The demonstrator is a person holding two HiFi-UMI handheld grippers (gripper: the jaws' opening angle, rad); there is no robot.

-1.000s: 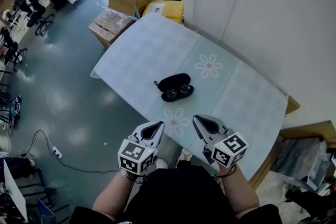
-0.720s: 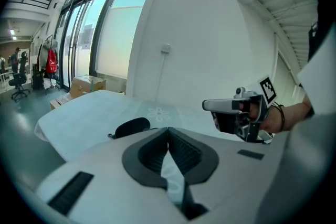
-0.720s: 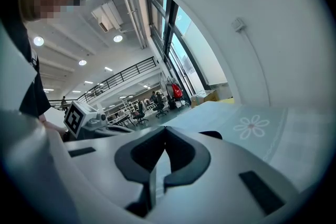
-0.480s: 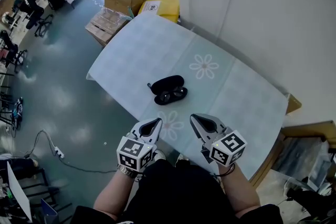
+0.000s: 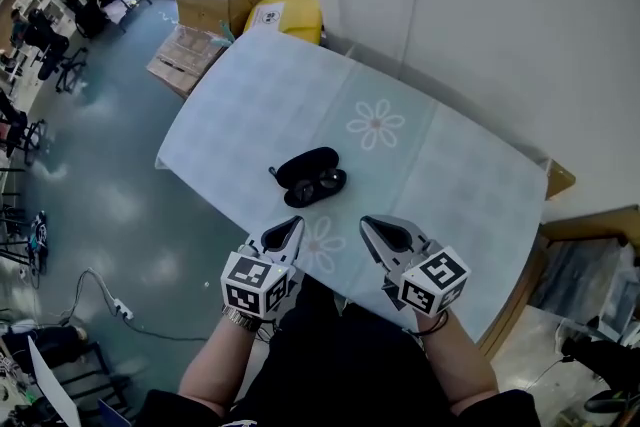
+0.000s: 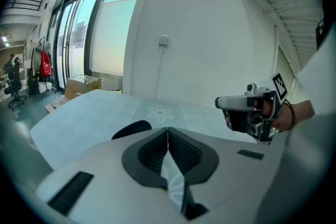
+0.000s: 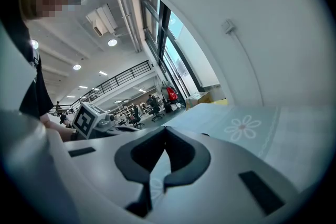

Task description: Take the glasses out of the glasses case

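On the flower-printed cloth point(image 5: 470, 185) sits an oval black glasses case point(image 5: 308, 177); left tool point(image 5: 289, 228) and right tool point(image 5: 376, 228) pinched together, empty.

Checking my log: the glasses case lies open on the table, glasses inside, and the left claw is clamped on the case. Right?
Not quite. The left claw is shut on nothing and held apart from the glasses case, near the front edge of the table; the head view shows the gap. The case does lie open on the table with the glasses inside.
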